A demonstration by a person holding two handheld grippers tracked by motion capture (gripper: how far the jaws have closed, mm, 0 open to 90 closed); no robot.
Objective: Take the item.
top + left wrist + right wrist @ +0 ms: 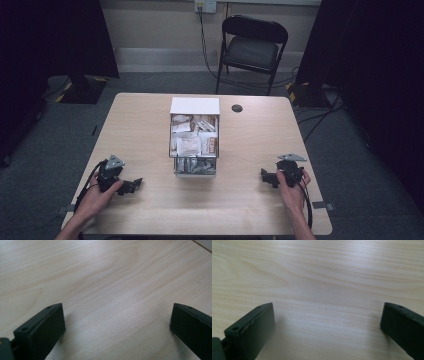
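High view shows left tongs [131,186] and right tongs [267,177] spread wide, empty, resting low on the table [150,130].

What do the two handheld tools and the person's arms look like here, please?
Both tools, left and right, are black with two flat, blocky jaws with small holes, a grey three-cornered plate on top and a black trailing cable. The forearms are bare, with no sleeves visible.

- The black two-jaw left gripper [131,186] is carrying a grey three-cornered plate [115,161] and trailing a black cable [90,181].
- The black right gripper [267,177] is wearing a matching grey plate [291,157]; its black cable [307,202] is running along the bare forearm.
- Small screw holes are showing on the flat matte jaw blocks.
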